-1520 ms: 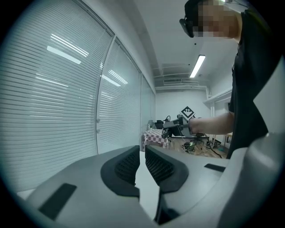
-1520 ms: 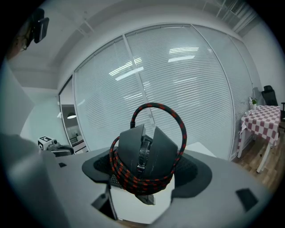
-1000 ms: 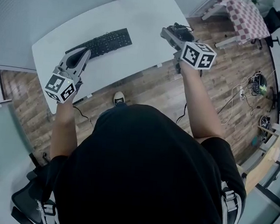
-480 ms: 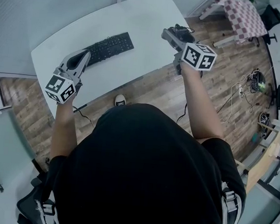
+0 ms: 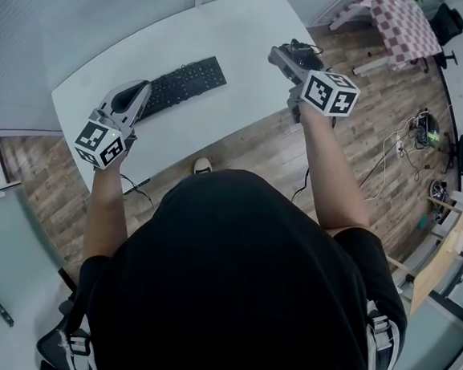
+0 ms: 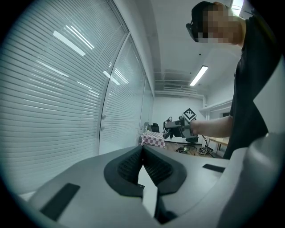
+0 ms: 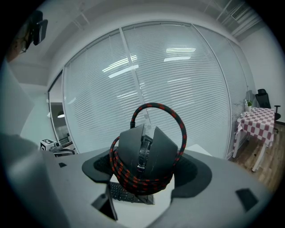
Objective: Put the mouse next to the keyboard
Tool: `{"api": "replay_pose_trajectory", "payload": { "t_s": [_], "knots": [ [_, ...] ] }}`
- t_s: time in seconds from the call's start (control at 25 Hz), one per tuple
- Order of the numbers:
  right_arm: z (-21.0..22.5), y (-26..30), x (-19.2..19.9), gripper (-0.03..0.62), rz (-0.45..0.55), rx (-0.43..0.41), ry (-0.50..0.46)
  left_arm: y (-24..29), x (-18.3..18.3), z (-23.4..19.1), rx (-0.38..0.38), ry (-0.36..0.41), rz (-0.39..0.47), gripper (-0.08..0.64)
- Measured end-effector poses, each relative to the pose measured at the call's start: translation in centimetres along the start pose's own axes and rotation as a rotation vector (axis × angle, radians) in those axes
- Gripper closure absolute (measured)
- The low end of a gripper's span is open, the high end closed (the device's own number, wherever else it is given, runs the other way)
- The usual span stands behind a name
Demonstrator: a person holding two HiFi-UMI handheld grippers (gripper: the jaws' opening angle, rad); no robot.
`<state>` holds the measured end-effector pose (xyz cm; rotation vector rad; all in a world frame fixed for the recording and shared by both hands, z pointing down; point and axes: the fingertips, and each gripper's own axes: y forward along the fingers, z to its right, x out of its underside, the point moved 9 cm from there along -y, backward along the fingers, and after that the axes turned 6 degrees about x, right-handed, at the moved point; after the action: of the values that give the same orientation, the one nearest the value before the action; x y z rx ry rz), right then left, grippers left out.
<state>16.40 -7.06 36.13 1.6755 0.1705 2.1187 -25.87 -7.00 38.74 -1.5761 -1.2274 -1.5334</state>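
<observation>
A: Where was the mouse (image 7: 144, 156) at that moment?

B: It was in the air, not on the table (image 5: 228, 35). Our right gripper (image 5: 284, 57) was grasping it, one jaw on each side of its body. It was on the right side of the keyboard (image 5: 180, 81), well apart from it.

A: And the cable (image 7: 178, 129)?

B: The red and black braided cable was wound around the mouse in several turns. One loop stood up above the mouse. In the right gripper view we saw the keyboard below the mouse, lying flat on the white table.

A: What did our left gripper (image 5: 135, 93) do?

B: Its jaws were clenched together and there was nothing between them. In the head view its tips were just beside the left end of the keyboard. We could not tell how high above the keyboard it was.

A: Was something else near the keyboard?

B: No other thing lay close to it on the table. Far to the right of the keyboard, beyond the mouse, we saw a wooden floor (image 5: 357, 127) and a small table with a checked cloth (image 5: 402, 26). The left gripper view looked toward the right gripper, with the window blinds (image 6: 58, 98) on one side.
</observation>
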Motion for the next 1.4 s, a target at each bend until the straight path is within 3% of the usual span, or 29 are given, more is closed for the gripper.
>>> {"api": "replay_pose_trajectory", "payload": {
  "t_s": [0.24, 0.44, 1.4],
  "knots": [
    [-0.2, 0.1, 0.4, 0.213, -0.002, 0.007, 0.001, 0.1, 0.3, -0.6, 0.008, 0.007, -0.003, 0.537],
    [-1.9, 2.5, 0.3, 0.213, 0.004, 0.017, -0.003, -1.4, 0.5, -3.5, 0.012, 0.003, 0.001, 0.537],
    [-1.5, 3.2, 1.2, 0.213, 0.023, 0.000, 0.057, -1.9, 1.0, -3.5, 0.021, -0.005, -0.041, 0.538]
  ]
}}
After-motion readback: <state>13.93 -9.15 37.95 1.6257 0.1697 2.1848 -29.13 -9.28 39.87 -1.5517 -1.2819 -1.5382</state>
